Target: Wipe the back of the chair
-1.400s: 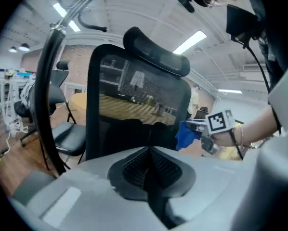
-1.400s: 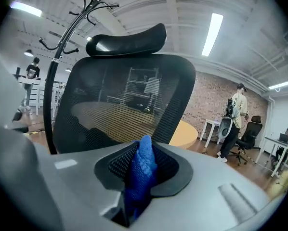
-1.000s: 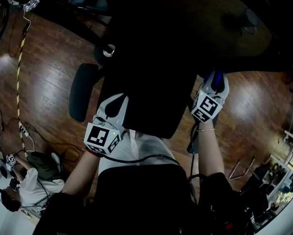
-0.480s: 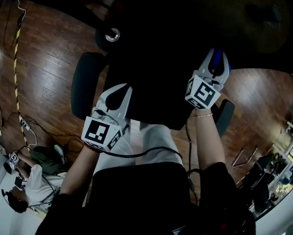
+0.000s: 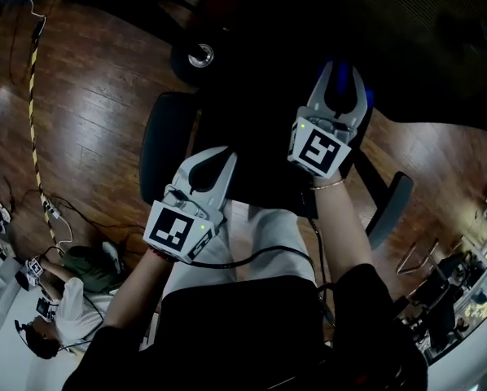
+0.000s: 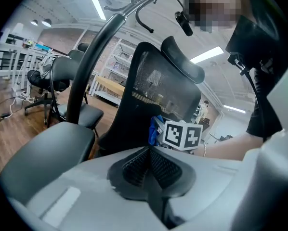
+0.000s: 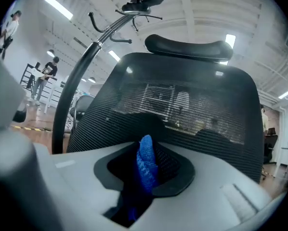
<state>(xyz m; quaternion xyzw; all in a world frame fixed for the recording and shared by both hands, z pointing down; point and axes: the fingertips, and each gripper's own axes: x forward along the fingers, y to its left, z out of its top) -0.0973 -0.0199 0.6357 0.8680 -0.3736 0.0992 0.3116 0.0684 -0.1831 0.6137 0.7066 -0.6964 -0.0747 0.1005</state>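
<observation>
My right gripper (image 7: 149,150) has its fingers clamped on a nubbly blue cloth (image 7: 145,172), facing the black mesh chair back (image 7: 192,105), curved headrest (image 7: 187,47) above. My left gripper (image 6: 149,158): fingers pressed together, empty.

The left forearm (image 5: 138,287) and the right forearm (image 5: 343,230) were bare and both reached forward. The left gripper (image 5: 213,160) was held nearer the body and the right gripper (image 5: 341,80) farther out. The left gripper's jaws were pressed together with nothing between them, while the right gripper's jaws were clamped on a blue cloth (image 7: 147,165).
</observation>
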